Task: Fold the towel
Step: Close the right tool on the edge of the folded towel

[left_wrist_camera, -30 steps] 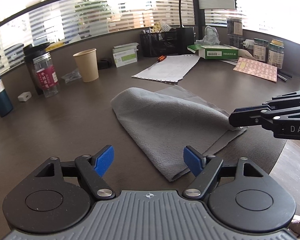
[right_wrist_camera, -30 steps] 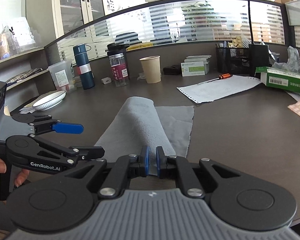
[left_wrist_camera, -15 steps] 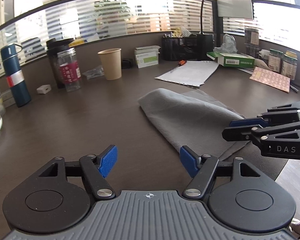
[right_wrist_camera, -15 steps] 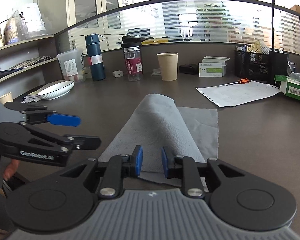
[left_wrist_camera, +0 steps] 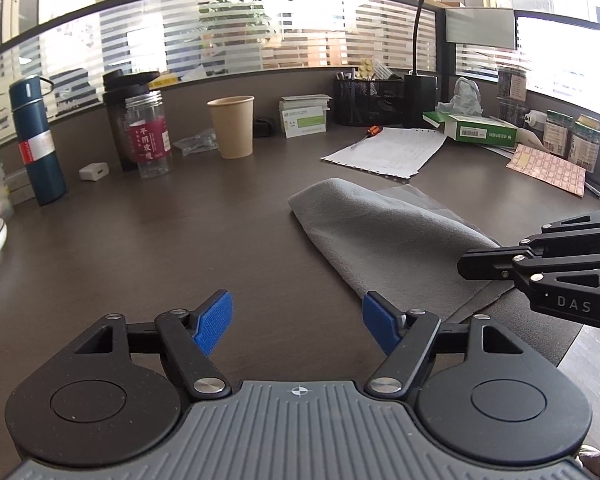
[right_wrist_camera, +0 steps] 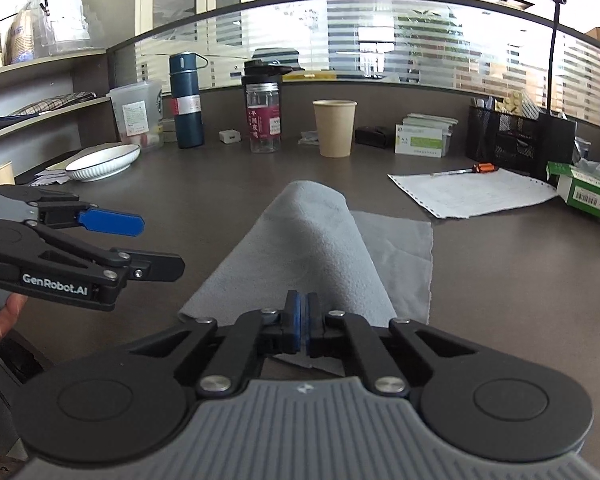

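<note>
A grey towel point(right_wrist_camera: 312, 256) lies on the dark desk point(right_wrist_camera: 500, 280), folded over in a long hump, with a flat layer showing on its right side. It also shows in the left wrist view point(left_wrist_camera: 384, 240). My right gripper point(right_wrist_camera: 302, 320) is shut just above the towel's near edge; I cannot tell whether cloth is pinched between the blue pads. It shows from the side in the left wrist view point(left_wrist_camera: 466, 263). My left gripper point(left_wrist_camera: 296, 320) is open and empty, left of the towel's near corner; it also shows in the right wrist view point(right_wrist_camera: 148, 240).
At the back stand a blue flask point(right_wrist_camera: 186, 100), a clear jar point(right_wrist_camera: 264, 118), a paper cup point(right_wrist_camera: 334, 128), a card box point(right_wrist_camera: 420, 140) and a mesh organiser point(right_wrist_camera: 504, 140). A paper sheet point(right_wrist_camera: 472, 194), a screwdriver point(right_wrist_camera: 476, 169), a green box point(right_wrist_camera: 588, 194) and a white bowl point(right_wrist_camera: 102, 162) flank the towel.
My right gripper opened half a second ago and has shut again at the towel's near edge. My left gripper stayed open and drifted left, away from the towel.
</note>
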The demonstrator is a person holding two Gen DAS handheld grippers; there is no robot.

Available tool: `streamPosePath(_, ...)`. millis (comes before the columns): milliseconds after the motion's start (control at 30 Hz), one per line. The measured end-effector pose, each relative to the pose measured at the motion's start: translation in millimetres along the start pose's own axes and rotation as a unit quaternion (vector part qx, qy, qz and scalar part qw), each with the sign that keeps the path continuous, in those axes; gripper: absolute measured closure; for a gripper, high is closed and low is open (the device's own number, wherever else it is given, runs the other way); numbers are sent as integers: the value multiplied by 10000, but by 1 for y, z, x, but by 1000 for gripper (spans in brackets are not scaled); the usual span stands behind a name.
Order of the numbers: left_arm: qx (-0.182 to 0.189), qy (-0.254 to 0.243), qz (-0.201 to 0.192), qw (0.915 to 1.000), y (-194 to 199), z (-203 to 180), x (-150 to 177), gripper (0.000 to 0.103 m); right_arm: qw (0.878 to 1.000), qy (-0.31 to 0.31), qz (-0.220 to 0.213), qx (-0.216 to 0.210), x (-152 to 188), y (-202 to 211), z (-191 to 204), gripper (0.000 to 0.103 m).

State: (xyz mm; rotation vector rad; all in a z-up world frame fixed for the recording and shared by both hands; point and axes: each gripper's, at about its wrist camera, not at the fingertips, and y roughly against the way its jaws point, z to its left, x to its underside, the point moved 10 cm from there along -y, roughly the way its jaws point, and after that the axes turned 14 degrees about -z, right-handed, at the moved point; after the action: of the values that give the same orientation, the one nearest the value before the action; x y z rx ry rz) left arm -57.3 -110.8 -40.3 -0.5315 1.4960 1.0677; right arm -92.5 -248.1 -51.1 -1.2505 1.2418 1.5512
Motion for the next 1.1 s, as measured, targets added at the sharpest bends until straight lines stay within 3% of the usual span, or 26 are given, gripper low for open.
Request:
streamPosePath(167, -47, 49, -34, 10000, 1, 5, -2, 24, 10000, 35, 18, -53, -2, 2, 7, 99)
streamPosePath(200, -51, 53, -37, 10000, 1, 5, -2, 24, 10000, 29, 26, -35, -2, 1, 7, 91)
streamPosePath(233, -53, 56, -40, 10000, 1, 5, -2, 24, 10000, 9, 36, -37, -1, 0, 7, 90)
streamPosePath(633, -106, 137, -77, 9998, 2, 10, -3, 21, 9998, 91, 158, 6, 5, -6, 11, 88)
streamPosePath(667, -101, 138, -79, 9998, 2, 10, -3, 21, 9998, 120, 166, 24, 5, -7, 11, 86)
streamPosePath(733, -91, 131, -77, 9998, 2, 9, -3, 21, 9997, 154, 177, 70, 6, -9, 9, 73)
streamPosePath(800, -86, 122, -74, 9999, 2, 9, -2, 21, 9997, 152, 157, 59, 6, -9, 10, 71)
streamPosePath(900, -88, 122, -71, 9999, 2, 10, -2, 21, 9997, 163, 171, 21, 8, -11, 11, 71)
streamPosePath(967, -88, 129, -68, 9999, 2, 10, -2, 21, 9997, 175, 167, 24, 9, -11, 11, 78)
streamPosePath(1000, -89, 132, -65, 9999, 2, 10, -2, 21, 9997, 174, 169, 30, 8, -12, 10, 90)
streamPosePath(1033, -89, 132, -63, 9999, 2, 10, -2, 21, 9997, 169, 173, 38, 8, -12, 9, 96)
streamPosePath(1100, -86, 131, -58, 9999, 1, 10, -1, 21, 9997, 161, 179, 51, 8, -12, 7, 97)
